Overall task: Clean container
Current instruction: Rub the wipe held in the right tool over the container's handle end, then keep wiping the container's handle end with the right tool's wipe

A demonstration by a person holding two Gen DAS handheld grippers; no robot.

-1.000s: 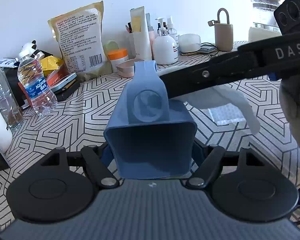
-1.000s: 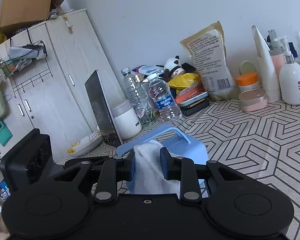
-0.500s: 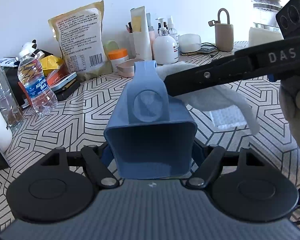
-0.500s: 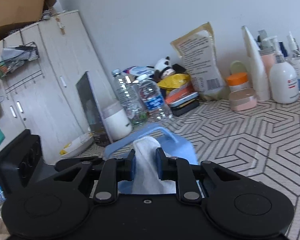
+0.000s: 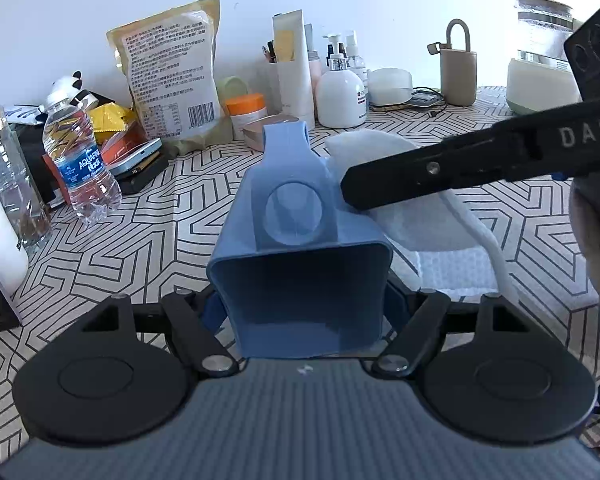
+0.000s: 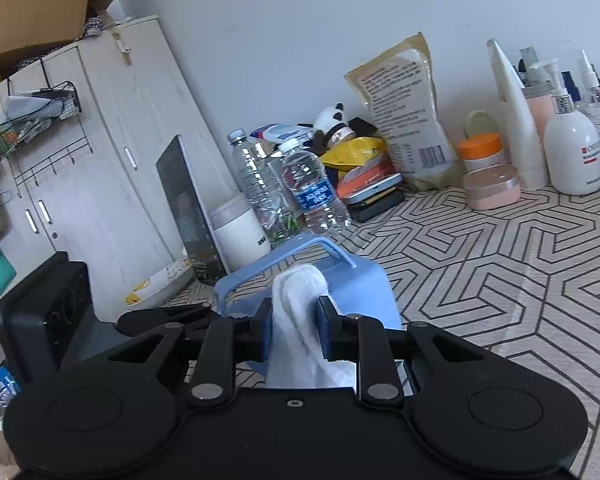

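The blue plastic container (image 5: 300, 256) lies on its side between the left tongs (image 5: 304, 312), which are closed against its two side walls, its open mouth facing that camera and its handle strap running away over the top. The right tongs (image 6: 294, 324) pinch a white cloth (image 6: 300, 320) and reach in from the right, pressing the cloth against the container's upper right side, beside the handle; the cloth's loose end trails down onto the patterned tabletop (image 5: 160, 220). Whether the container rests on the tabletop or is held just above it cannot be told.

Behind the container, well apart, stand a water bottle (image 5: 80, 160), a large printed pouch (image 5: 172, 80), an orange-lidded jar (image 5: 246, 110), a white pump bottle (image 5: 340, 94) and a kettle (image 5: 540, 56) along the wall. In the right wrist view a white cabinet (image 6: 100, 160) stands beyond the tabletop's edge.
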